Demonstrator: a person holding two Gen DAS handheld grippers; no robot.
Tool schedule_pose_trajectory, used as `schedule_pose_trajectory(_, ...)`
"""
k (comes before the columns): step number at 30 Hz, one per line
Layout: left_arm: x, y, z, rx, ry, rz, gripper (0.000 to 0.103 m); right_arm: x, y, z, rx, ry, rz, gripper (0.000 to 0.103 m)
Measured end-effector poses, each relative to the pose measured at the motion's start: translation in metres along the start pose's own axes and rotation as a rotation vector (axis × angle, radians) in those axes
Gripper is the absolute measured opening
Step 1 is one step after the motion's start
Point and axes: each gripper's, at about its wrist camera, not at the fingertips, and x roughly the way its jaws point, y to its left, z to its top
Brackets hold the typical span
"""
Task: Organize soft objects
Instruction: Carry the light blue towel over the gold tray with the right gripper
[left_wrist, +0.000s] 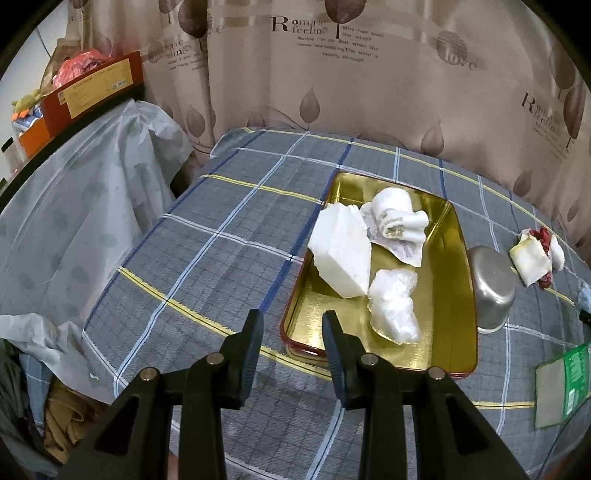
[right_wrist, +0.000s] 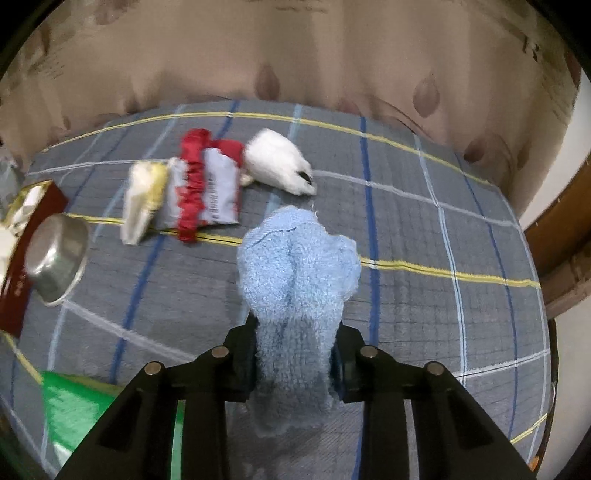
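Note:
My right gripper (right_wrist: 294, 350) is shut on a fluffy light-blue towel (right_wrist: 295, 269), which hangs lifted above the checked cloth. Beyond it lie a red-and-white packet (right_wrist: 205, 188), a cream pouch (right_wrist: 142, 201) and a white furry toy (right_wrist: 279, 162). In the left wrist view my left gripper (left_wrist: 293, 334) stands open with nothing between its fingers, just before the near rim of a gold tin tray (left_wrist: 452, 295). The tray holds a white foam block (left_wrist: 341, 251), a crumpled white plastic bag (left_wrist: 393, 306) and a rolled white sock (left_wrist: 399, 214).
An upturned steel bowl (left_wrist: 493, 288) lies right of the tray. A green packet (left_wrist: 565, 384) sits near the front right. A covered piece of furniture (left_wrist: 85, 221) stands left of the table, with red boxes (left_wrist: 92, 88) behind. A patterned curtain (left_wrist: 332, 92) closes the back.

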Motion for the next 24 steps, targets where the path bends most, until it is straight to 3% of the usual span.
schedule_pose_trajectory(15, 0.001, 0.023, 0.0, -0.099, -0.027, 0.057, 0.033, -0.061, 0.107, 0.002, -0.162, -0.078, 0.212, 0.028)
schedule_pose_trajectory(24, -0.004, 0.033, -0.001, -0.144, -0.057, 0.095, 0.033, -0.069, 0.204, -0.008, -0.266, -0.074, 0.392, 0.028)
